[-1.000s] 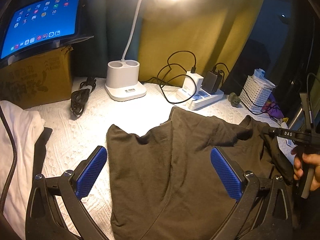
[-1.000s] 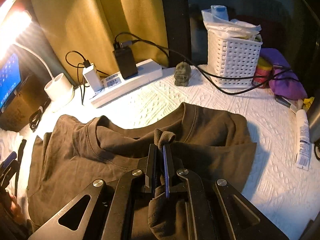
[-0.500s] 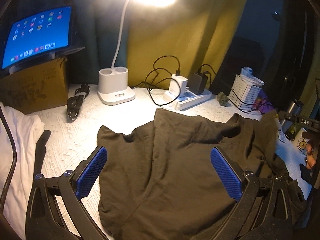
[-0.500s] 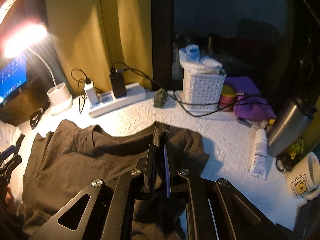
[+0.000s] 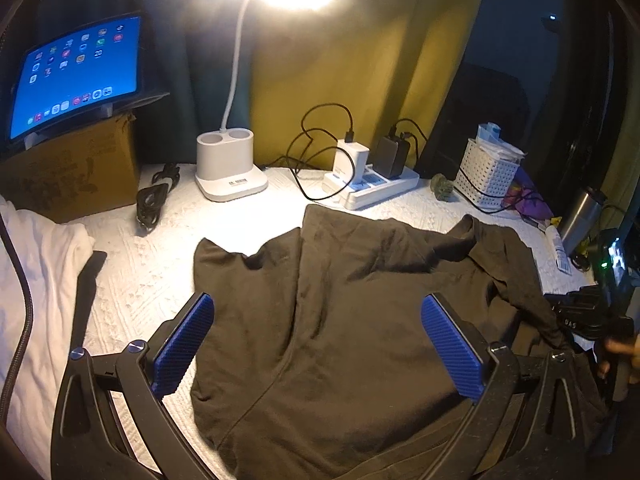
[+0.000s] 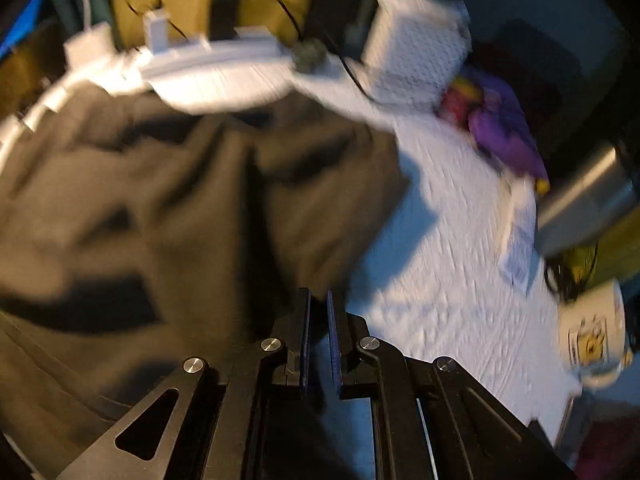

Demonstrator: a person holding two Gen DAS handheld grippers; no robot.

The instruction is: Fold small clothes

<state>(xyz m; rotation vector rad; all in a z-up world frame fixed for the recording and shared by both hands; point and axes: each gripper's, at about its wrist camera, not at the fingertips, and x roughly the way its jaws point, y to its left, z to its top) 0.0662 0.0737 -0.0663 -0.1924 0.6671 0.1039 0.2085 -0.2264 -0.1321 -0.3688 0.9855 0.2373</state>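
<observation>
Olive T-shirt (image 5: 340,320) beneath wide-open left gripper (image 5: 320,344), right gripper (image 6: 319,320) nearly closed, empty

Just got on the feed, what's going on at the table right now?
A person with a gripper in each hand is folding a dark T-shirt on the white table cover. The left gripper hangs over it with fingers spread wide, holding nothing. The right gripper is at the shirt's right edge, fingers nearly together; that view is blurred, so any grip is unclear.
</observation>
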